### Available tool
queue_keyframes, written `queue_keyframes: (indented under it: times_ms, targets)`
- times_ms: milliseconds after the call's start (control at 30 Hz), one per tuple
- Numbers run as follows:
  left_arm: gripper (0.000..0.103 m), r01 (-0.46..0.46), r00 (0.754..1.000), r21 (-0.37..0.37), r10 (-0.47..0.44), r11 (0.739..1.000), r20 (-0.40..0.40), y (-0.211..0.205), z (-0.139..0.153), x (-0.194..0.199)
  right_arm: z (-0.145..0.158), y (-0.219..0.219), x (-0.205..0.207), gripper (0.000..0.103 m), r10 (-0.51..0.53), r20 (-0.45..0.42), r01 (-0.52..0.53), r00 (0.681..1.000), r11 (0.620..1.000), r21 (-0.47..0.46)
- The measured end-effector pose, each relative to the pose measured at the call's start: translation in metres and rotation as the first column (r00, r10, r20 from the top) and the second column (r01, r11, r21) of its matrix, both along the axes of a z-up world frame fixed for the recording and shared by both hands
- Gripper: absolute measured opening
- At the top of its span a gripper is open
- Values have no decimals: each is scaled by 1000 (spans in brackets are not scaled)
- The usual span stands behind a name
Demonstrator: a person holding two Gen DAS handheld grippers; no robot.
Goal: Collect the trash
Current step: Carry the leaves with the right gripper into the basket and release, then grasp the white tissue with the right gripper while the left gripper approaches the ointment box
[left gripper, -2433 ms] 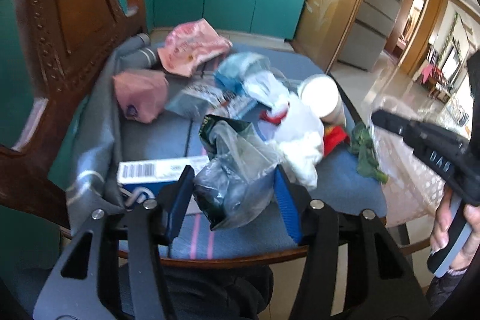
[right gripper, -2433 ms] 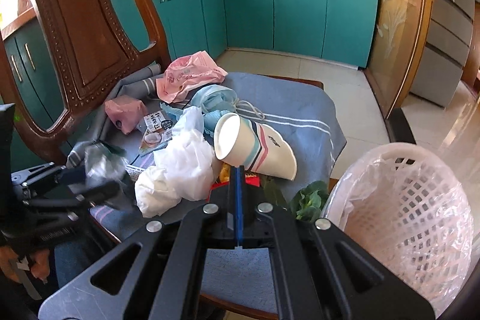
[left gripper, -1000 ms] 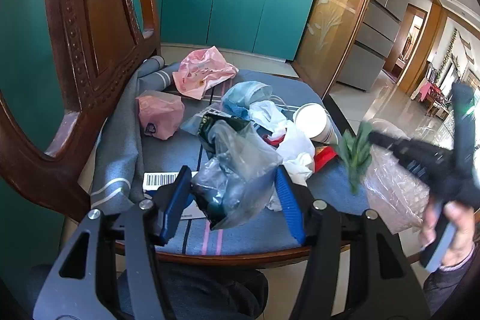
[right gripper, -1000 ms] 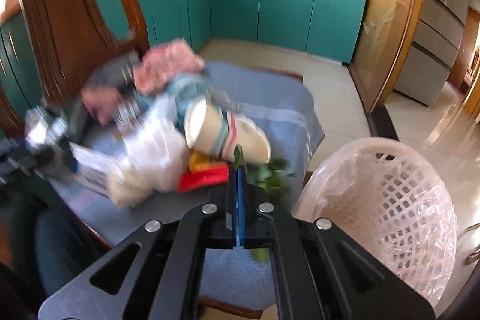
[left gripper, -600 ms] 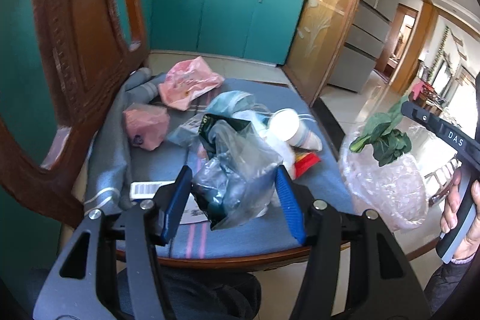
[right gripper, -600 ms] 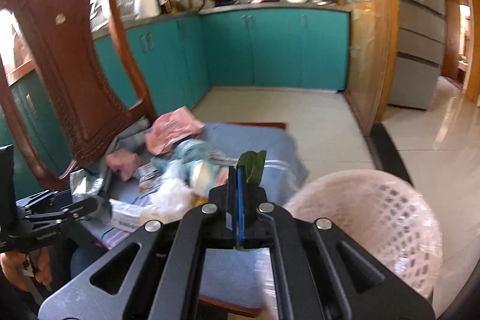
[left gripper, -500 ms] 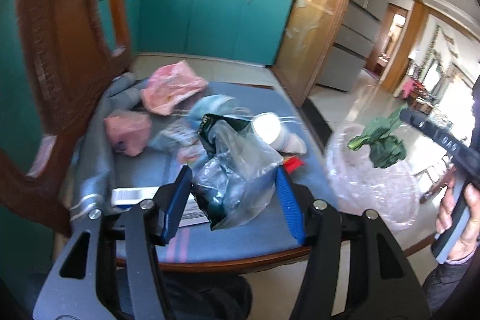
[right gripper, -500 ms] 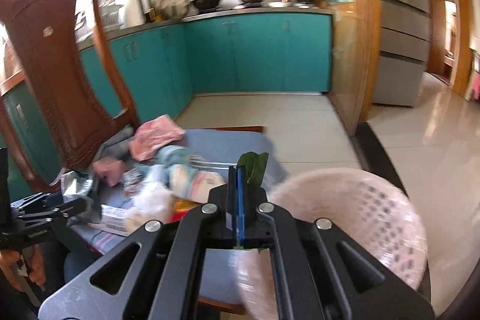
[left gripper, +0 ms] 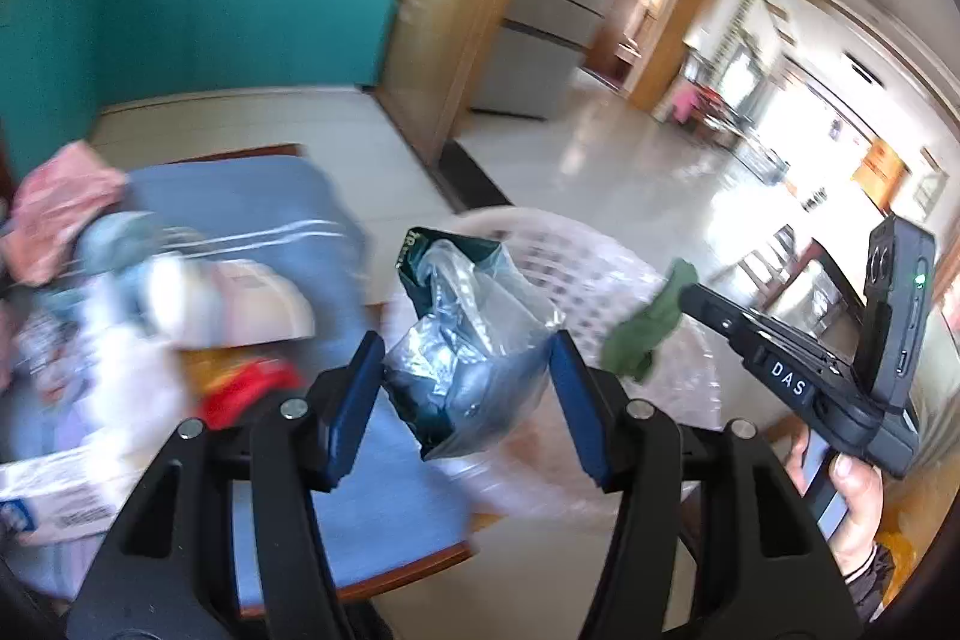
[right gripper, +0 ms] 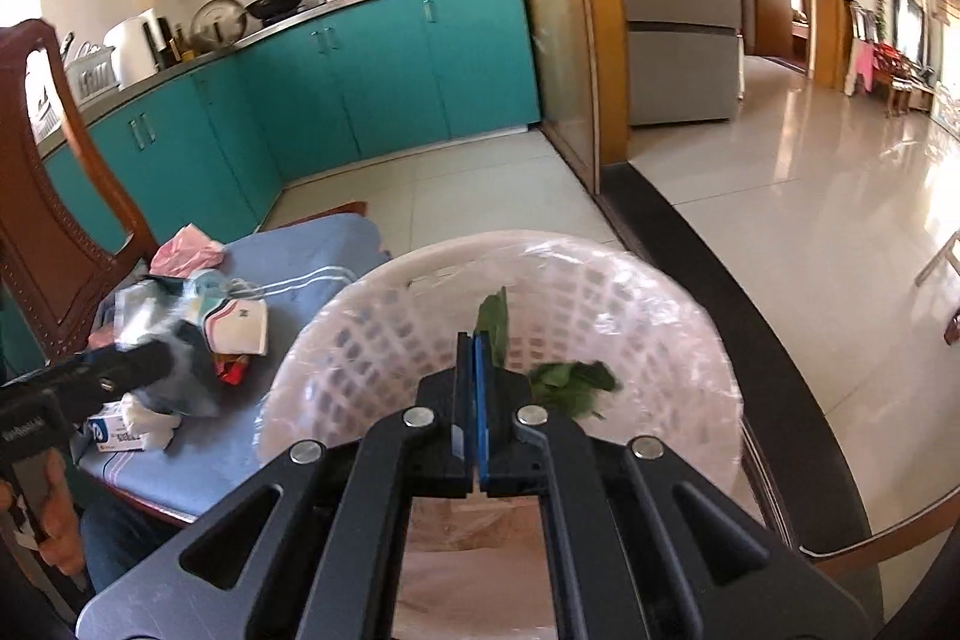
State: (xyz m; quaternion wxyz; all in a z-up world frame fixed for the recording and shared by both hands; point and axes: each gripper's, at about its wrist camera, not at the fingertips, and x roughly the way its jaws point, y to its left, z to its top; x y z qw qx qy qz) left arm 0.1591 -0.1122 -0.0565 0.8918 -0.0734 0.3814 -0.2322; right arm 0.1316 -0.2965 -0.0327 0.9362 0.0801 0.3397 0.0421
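My left gripper (left gripper: 465,382) is shut on a crumpled clear and dark green plastic bag (left gripper: 468,346), held near the chair seat's right edge, beside the bin. My right gripper (right gripper: 474,370) is shut on green vegetable leaves (right gripper: 570,379) and holds them over the white lattice bin (right gripper: 420,280) lined with clear plastic. In the left wrist view the right gripper (left gripper: 684,295) and its leaves (left gripper: 645,334) hang above the bin (left gripper: 570,256). More trash lies on the blue cloth on the chair (right gripper: 312,256): a paper cup (right gripper: 237,325), a pink bag (right gripper: 186,250), a white box (right gripper: 117,433).
A wooden chair back (right gripper: 42,196) rises at the left. Teal kitchen cabinets (right gripper: 384,70) stand behind. A grey fridge (right gripper: 678,22) and a wooden door frame (right gripper: 588,40) stand at the back right. Glossy tiled floor (right gripper: 810,196) spreads to the right of the bin.
My right gripper lifted the green leaves off the chair and carried them right, over the bin. My left gripper swung right toward the bin with the plastic bag still held.
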Motion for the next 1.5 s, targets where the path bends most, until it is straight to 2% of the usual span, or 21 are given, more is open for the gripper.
queue_keyframes:
  times_ms: [33,100,133,167,300,400,600,633,700,767,800,900,1000,1133,1333,1400,1467,1500]
  targets:
    - [61,44,999,-6,-44,999,-13,-14,-3,5,1,-2,-1,2,-6,4,6,1000,1000,-1]
    - [74,111,993,-9,-111,994,-47,-36,-10,15,5,-9,-1,2,-24,16,24,1000,1000,0]
    - [83,118,991,-6,-118,993,-55,-41,-13,16,7,-13,-2,2,-29,18,29,999,1000,2]
    - [87,118,991,-1,-118,993,-61,-46,-17,20,8,-19,-3,2,-33,20,33,999,999,5]
    - [90,101,991,18,-99,995,-94,-45,-30,22,8,-22,-2,2,-30,19,29,999,1000,7]
    - [91,48,994,30,-45,998,-97,-25,-32,19,3,-16,3,2,-10,5,10,1000,1000,5]
    - [94,-121,993,122,122,985,0,25,-20,1,-12,-2,13,2,-10,-56,12,998,1000,27]
    - [94,-160,987,147,158,976,25,37,-17,-4,-13,-1,13,6,-14,-60,16,998,999,29]
    - [94,-233,972,187,225,954,61,60,-13,-13,-15,1,13,21,-19,-65,21,998,999,31]
    - [95,-283,959,209,271,936,83,79,-11,-20,-14,7,12,54,-26,-60,28,998,999,28]
    - [95,-324,946,229,309,918,98,95,-10,-24,-12,9,11,57,-29,-53,30,998,999,26]
    - [95,-411,912,255,396,875,112,135,-8,-30,-7,25,12,57,12,-38,-11,999,1000,23]
    - [95,-491,870,242,483,837,94,175,-7,-36,-4,53,16,58,78,-32,-78,996,997,8]
    - [95,-536,842,215,534,816,72,199,-9,-48,-4,111,30,58,219,-33,-219,975,976,11]
    - [95,-514,853,237,522,825,34,202,-21,-61,-9,199,62,60,362,-40,-363,931,931,-27]
    - [95,-505,857,239,514,830,26,203,-25,-67,-15,215,76,65,374,-68,-376,925,927,-11]
    - [95,-501,859,239,512,832,19,204,-28,-71,-19,225,87,73,356,-90,-358,930,934,-7]
    - [95,-497,861,238,509,835,14,204,-30,-73,-19,227,90,74,337,-99,-340,936,940,-15]
